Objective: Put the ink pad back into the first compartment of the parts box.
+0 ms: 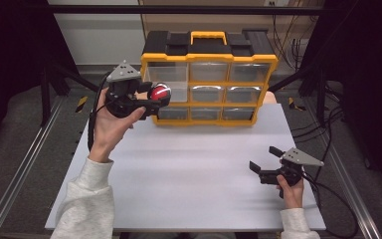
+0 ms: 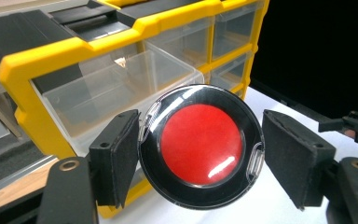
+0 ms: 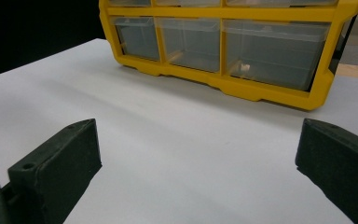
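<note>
My left gripper (image 1: 151, 99) is held up in front of the yellow organizer (image 1: 209, 58) and is shut on a round red disc (image 1: 160, 92) with a black rim. In the left gripper view the disc (image 2: 201, 147) sits between both pads, just before the clear top-left drawer (image 2: 121, 84), which is pulled partly out and looks empty. My right gripper (image 1: 263, 158) rests low near the table's front right, open, with nothing between its jaws. In the right gripper view the right gripper (image 3: 198, 154) faces the organizer's bottom row (image 3: 242, 86) across bare table.
The organizer has a black lid, a yellow handle (image 1: 208, 36) and three rows of clear drawers. A small pale item (image 3: 245, 67) lies in a bottom drawer. The white table (image 1: 194, 169) ends at metal rails (image 1: 25, 164); cables (image 1: 328, 194) trail off the right side.
</note>
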`<state>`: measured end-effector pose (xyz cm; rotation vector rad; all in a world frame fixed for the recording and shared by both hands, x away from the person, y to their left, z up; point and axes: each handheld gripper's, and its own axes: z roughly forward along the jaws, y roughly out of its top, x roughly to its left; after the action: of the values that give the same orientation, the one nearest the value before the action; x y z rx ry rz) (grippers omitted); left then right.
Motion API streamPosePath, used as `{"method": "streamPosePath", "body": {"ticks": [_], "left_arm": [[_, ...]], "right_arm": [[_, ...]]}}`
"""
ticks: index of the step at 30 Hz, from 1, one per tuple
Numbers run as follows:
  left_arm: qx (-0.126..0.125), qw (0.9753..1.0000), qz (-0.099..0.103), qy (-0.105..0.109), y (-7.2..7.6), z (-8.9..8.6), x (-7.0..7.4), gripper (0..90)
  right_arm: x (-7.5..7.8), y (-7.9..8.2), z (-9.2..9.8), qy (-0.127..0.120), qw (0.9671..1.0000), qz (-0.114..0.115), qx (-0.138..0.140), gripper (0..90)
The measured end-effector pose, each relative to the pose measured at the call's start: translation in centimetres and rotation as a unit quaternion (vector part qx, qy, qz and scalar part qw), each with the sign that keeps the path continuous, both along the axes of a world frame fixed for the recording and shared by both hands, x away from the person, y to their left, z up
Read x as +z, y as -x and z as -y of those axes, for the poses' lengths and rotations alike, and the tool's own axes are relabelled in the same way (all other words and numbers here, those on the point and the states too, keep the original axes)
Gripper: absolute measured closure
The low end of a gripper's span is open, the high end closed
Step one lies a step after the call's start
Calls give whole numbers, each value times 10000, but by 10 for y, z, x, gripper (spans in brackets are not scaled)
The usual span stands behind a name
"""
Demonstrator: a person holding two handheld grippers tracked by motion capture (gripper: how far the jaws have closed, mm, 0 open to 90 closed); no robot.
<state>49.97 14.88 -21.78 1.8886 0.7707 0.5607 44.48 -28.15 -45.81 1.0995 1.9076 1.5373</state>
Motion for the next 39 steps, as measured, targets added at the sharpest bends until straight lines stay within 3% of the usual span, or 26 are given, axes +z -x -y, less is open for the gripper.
{"method": "streamPosePath", "body": {"ticks": [11, 39], "left_arm": [[158, 9999, 5, -40, -14, 5, 13, 294], [480, 9988, 13, -68, -52, 13, 21, 294]], "right_arm": [[0, 0, 0, -1, 10000, 4, -2, 4], [0, 0, 0, -1, 10000, 14, -5, 4]]}}
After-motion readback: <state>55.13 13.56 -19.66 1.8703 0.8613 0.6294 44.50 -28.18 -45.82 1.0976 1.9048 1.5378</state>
